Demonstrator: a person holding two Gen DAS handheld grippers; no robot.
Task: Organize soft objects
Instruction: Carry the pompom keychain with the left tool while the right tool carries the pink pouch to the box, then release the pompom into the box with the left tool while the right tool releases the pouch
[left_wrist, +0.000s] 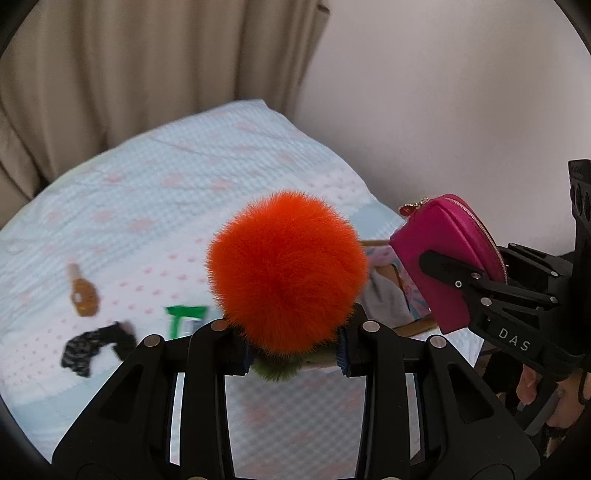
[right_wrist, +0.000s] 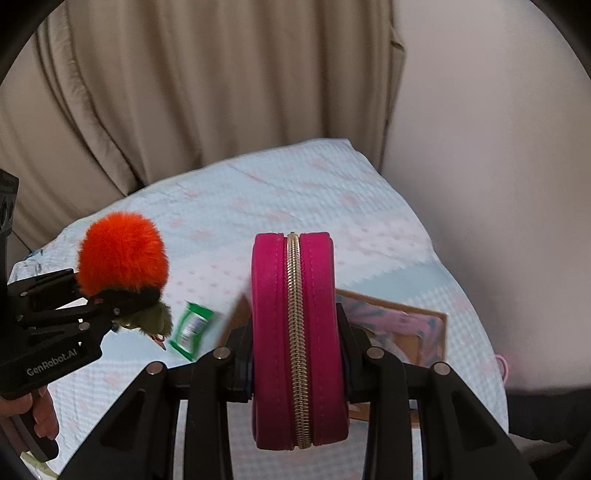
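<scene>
Bed with pale blue quilted cover, pink dots, fills most of both views; beige curtain behind it, plain wall to the right

Wooden box with pink patterned liner sits on the bed's right side, partly hidden behind the pouch in the right wrist view; grey cloth inside it in the left wrist view

Right gripper clamped on a magenta zip pouch, held off the bed with the gold zipper edge facing the camera, a finger pressed on each flat side. Pouch is above the near-left part of the box. Left view shows the same pouch and a small red charm on the zip pull

Left gripper clamped on the green tuft under an orange fur pompom, ball sticking up past the fingertips, held above the bed, left of the pouch and not touching it

Lying loose on the cover: black lacy fabric piece, green packet, small amber bottle, all well apart from the box
</scene>
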